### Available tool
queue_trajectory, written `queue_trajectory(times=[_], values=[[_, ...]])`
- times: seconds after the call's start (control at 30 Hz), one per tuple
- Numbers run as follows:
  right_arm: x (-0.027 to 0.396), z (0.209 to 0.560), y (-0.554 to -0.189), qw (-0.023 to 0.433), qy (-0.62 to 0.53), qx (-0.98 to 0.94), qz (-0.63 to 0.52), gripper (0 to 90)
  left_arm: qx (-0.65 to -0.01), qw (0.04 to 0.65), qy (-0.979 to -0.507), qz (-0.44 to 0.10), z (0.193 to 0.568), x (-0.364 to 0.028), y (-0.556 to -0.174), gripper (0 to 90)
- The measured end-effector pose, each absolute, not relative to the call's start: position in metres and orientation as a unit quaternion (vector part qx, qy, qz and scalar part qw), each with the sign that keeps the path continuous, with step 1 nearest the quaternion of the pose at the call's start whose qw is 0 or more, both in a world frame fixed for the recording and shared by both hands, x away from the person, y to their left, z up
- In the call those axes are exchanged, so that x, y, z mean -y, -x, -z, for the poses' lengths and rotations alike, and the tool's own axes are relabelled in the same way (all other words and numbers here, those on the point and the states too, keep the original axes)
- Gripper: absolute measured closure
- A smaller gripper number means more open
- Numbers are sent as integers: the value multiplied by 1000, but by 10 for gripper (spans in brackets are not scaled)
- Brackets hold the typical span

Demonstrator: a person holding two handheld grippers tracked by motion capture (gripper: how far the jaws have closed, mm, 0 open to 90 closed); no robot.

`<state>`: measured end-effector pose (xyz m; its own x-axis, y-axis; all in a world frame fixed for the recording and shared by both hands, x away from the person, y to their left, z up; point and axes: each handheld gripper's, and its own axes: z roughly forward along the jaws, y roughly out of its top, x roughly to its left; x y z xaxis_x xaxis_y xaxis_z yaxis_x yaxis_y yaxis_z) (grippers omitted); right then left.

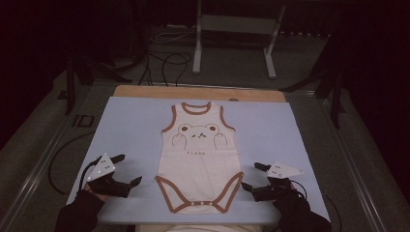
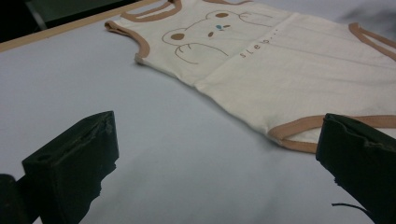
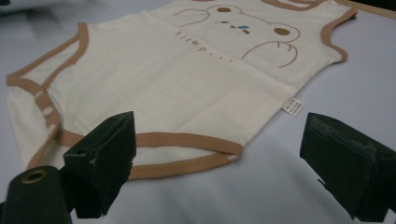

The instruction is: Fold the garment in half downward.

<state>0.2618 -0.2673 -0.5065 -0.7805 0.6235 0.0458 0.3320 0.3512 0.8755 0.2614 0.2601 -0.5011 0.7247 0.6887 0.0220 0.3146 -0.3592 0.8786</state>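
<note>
Between the wide-open left hand-held gripper [image 1: 123, 169] and right hand-held gripper [image 1: 254, 176] lies the bodysuit [image 1: 200, 159], untouched.

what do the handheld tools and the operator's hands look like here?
Both tools are black with two blocky black jaws; the left tool and right tool each carry a pale grey three-cornered plate with small dark dots on top. A thin dark cable loops beside each. The hands wear black gloves with dark sleeves.

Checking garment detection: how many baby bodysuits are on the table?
1. A cream baby bodysuit with brown trim and a bear print lies flat at the middle of the blue mat, between the two open grippers. Nothing looks hidden.
</note>
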Motion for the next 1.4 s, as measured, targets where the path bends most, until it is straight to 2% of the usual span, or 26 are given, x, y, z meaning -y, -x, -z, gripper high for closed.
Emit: queue_trajectory(times=[0.33, 0.63, 0.77, 1.03, 1.4], values=[[264, 506, -268, 133, -293, -817, -479, 100, -313, 469, -804, -189, 502, -259, -261, 0], [259, 496, -258, 149, -276, -813, -490, 90, -298, 473, -807, -189, 498, -254, -261, 0], [258, 491, -255, 136, -282, -813, -492, 90, -301, 474, -807, -183, 499, -254, -262, 0], [255, 471, -252, 141, -276, -807, -503, 89, -277, 482, -813, -172, 478, -247, -261, 0], [257, 423, -253, 179, -256, -796, -518, 89, -259, 496, -813, -163, 442, -243, -262, 0]])
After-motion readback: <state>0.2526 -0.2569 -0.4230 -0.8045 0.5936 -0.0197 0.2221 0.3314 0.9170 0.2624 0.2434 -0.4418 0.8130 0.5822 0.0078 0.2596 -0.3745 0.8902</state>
